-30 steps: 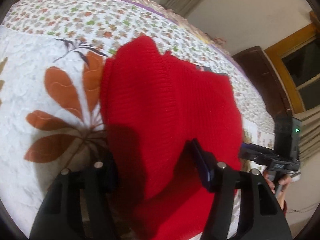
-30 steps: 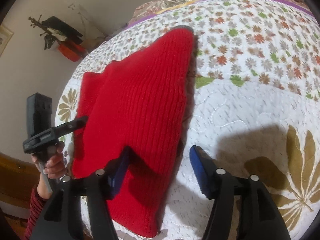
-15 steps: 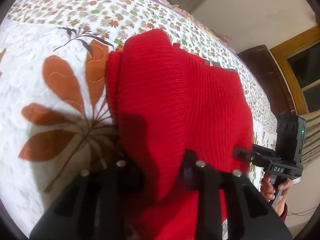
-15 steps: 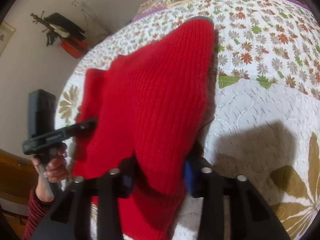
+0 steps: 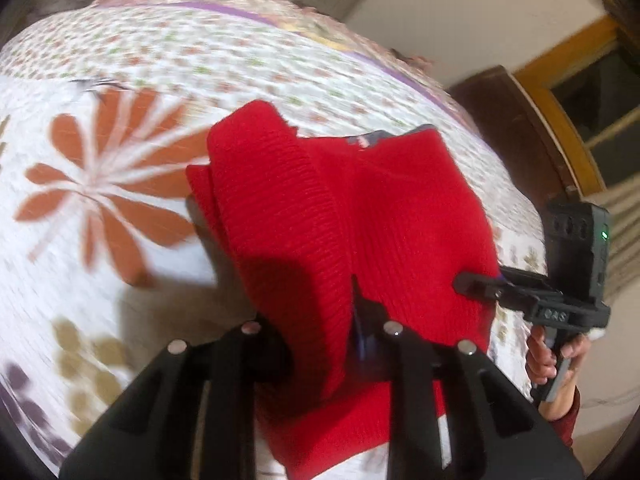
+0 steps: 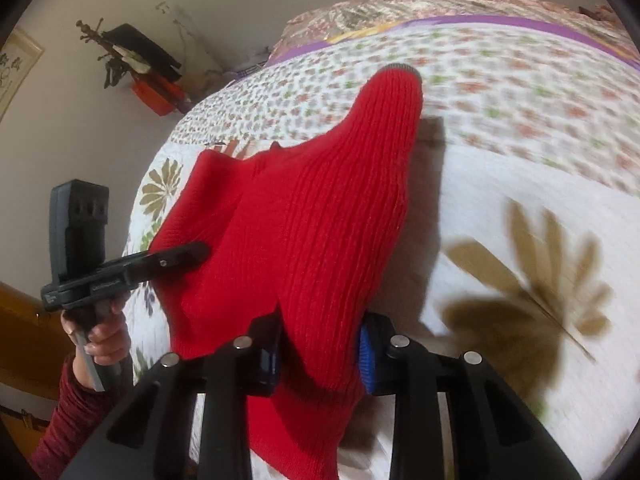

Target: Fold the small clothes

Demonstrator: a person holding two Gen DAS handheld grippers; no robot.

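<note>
Both tools closed since earlier | left tool (image 5: 320, 336), right tool (image 6: 318, 344) clamped on red ribbed sweater (image 5: 360, 216), lifted, bunched

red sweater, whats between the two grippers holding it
Only the red sweater itself, spanning from the left gripper to the right gripper; nothing else lies there, seen in the right wrist view.

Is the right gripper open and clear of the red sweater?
No, the right gripper is shut on the red sweater, knit bunched between its pads.
</note>
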